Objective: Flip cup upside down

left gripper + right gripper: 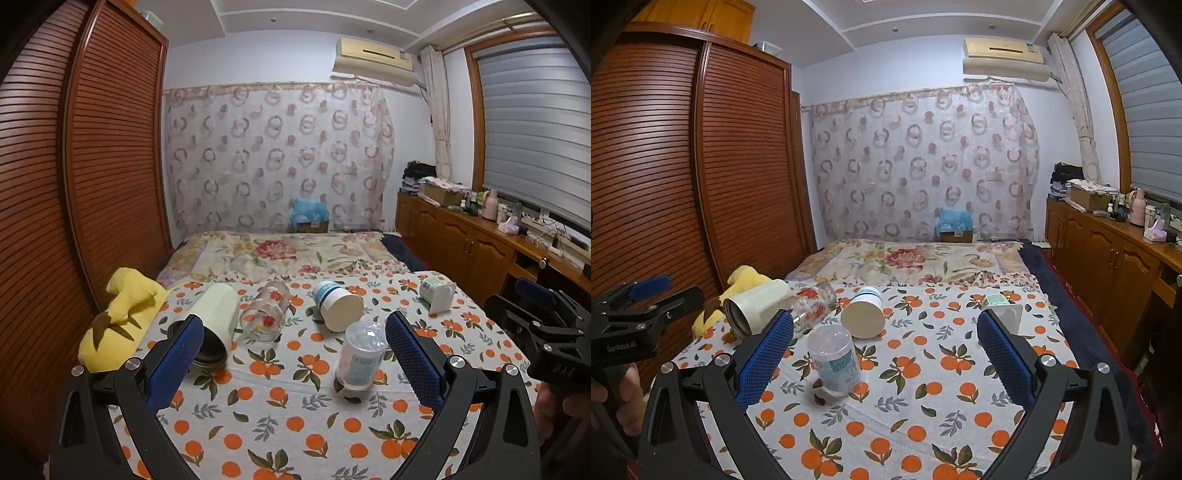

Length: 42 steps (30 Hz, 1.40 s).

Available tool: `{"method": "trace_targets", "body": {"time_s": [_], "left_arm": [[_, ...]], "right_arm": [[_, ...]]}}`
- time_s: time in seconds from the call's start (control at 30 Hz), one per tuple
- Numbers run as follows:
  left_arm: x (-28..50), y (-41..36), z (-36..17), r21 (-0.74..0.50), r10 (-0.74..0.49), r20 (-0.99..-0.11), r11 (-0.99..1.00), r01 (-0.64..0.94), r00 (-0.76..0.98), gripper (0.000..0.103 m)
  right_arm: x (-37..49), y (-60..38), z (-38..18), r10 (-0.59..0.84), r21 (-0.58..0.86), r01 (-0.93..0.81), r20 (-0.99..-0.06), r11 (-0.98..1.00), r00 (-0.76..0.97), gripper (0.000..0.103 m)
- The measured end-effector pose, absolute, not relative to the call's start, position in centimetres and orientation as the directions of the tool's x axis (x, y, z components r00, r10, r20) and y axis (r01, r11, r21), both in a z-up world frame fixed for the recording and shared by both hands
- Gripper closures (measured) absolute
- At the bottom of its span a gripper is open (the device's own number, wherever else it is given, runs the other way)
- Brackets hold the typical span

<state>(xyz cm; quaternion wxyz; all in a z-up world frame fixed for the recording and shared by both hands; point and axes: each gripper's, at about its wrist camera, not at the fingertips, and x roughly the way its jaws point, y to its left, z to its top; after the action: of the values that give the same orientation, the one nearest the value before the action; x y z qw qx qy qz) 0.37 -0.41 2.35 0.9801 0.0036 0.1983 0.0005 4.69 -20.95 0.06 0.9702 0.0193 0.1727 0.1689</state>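
A clear plastic cup (360, 354) with a pale blue label stands upside down on the orange-print cloth (295, 424); it also shows in the right wrist view (836, 363). Behind it, lying on their sides, are a pale green flask (216, 319), a flowered glass (266, 312), a white-and-blue cup (338, 304) and a small green-patterned cup (437, 295). My left gripper (295, 354) is open and empty, the clear cup just inside its right finger. My right gripper (886, 354) is open and empty, the clear cup near its left finger.
A yellow plush toy (122, 317) lies at the cloth's left edge beside a wooden wardrobe (92, 166). A floral bedspread (280, 254) lies beyond the cloth. A wooden cabinet (480, 236) with clutter runs along the right wall.
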Motion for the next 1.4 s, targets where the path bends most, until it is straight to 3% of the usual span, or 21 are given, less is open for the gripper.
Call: {"method": "trace_targets", "body": {"time_s": [1.4], "left_arm": [[0.12, -0.62, 2.45, 0.007, 0.0, -0.384, 1.0, 0.003, 0.923, 0.008]], "right_arm": [[4.85, -21.26, 0.0, 0.33, 0.101, -0.314, -0.337, 0.944, 0.882, 0.003]]}}
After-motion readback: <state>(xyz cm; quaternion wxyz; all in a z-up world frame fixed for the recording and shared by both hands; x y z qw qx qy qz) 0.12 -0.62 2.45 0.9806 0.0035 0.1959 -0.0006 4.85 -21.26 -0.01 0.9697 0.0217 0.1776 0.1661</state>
